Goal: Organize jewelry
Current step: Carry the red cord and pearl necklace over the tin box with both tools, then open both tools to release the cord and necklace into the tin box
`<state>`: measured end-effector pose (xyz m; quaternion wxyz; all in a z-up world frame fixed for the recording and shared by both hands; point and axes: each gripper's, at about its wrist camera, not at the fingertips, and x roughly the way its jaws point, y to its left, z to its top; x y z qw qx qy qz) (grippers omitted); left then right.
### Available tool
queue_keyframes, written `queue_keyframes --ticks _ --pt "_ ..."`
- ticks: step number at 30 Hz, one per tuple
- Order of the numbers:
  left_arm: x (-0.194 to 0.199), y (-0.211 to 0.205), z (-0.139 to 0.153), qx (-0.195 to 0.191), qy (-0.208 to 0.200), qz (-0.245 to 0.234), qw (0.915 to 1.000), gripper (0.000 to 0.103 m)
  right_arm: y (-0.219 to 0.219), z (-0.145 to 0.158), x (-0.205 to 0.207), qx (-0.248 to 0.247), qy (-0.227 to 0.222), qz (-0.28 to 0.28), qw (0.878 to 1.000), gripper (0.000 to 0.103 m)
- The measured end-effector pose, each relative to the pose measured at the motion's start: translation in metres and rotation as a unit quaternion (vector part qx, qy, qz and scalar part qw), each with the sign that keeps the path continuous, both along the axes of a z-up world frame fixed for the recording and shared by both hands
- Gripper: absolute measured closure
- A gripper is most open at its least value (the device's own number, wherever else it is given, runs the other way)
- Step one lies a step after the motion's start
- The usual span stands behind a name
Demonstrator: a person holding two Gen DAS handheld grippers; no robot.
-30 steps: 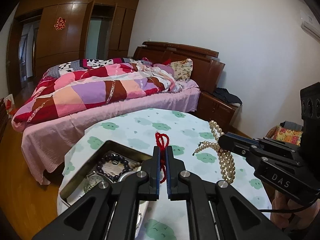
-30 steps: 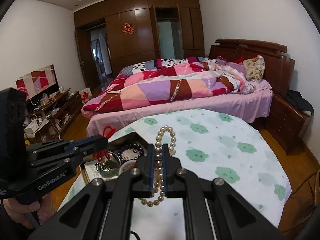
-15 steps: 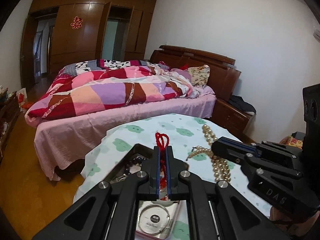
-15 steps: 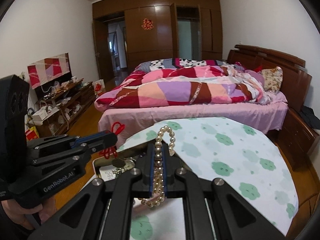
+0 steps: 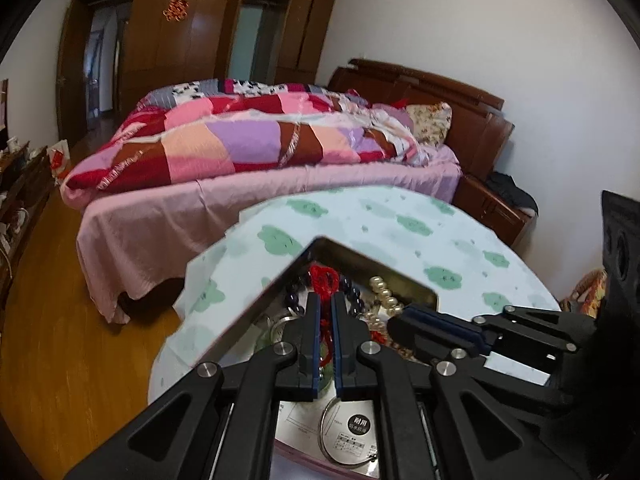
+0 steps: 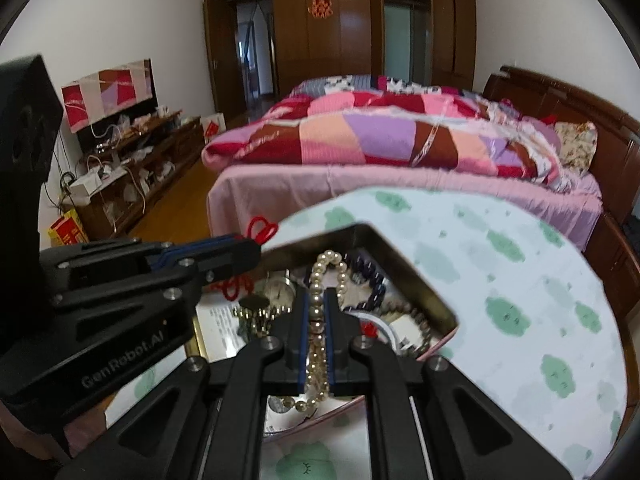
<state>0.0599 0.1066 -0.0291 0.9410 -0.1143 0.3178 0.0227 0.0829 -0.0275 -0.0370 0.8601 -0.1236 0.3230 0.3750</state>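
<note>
Left hand-held gripper (image 5: 326,308): clenched on one knotted red cord (image 5: 325,278)
Right hand-held gripper (image 6: 316,308): grasping one pearl strand (image 6: 320,276) (round, glossy beads)
Tin (image 6: 404,256): one, metal, lower centre, on the worktop (image 6: 500,264)

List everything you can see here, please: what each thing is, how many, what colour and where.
Metal box: one, dull gold, on the table, holding jewellery.
Pearl necklace: one, cream, clamped in the right claw above the box.
Red cord: one, pinched in the left claw above the box.
Dark bead bracelet: one, navy, in the box.
Table: one, white cloth with green clouds.
Bed: one, pink sheet, patchwork quilt, behind the table.
Wardrobe: one, brown, far wall.
Left claw: black, shut.
Right claw: black, shut.
</note>
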Motion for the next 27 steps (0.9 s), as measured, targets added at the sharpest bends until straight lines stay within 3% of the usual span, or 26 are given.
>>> queue_keyframes --ticks 9,12,13,15,16,17,20,27 --pt "0.010 0.001 -0.030 -0.016 0.042 0.001 0.9990 0.097 -0.003 -0.018 0.005 -0.020 0.028 -0.005 0.999 0.092" --pt "0.010 0.000 -0.028 -0.012 0.043 0.005 0.9990 0.093 -0.009 -0.014 0.003 -0.017 0.026 -0.009 0.999 0.069" --pt "0.009 0.000 -0.026 -0.009 0.040 0.010 0.9991 0.085 -0.010 -0.012 0.004 -0.017 0.020 -0.016 1.000 0.064" --pt "0.005 0.002 -0.020 -0.002 0.031 0.029 0.9991 0.059 -0.018 -0.007 0.003 -0.015 0.012 -0.033 0.999 0.055" --pt "0.002 0.004 -0.016 0.000 0.023 0.038 0.9990 0.039 -0.023 -0.003 0.003 -0.013 0.009 -0.042 0.999 0.050" --pt "-0.002 0.006 -0.013 -0.004 0.010 0.045 0.9989 0.029 -0.028 -0.001 0.003 -0.012 0.006 -0.053 0.999 0.044" --pt "-0.009 0.013 -0.001 -0.022 -0.012 0.051 0.9984 0.028 -0.047 0.012 0.001 -0.006 -0.007 -0.084 0.996 0.042" --pt "-0.020 0.016 0.024 -0.007 -0.044 0.068 0.9967 0.028 -0.072 0.043 -0.012 0.023 -0.047 -0.121 0.991 0.029"
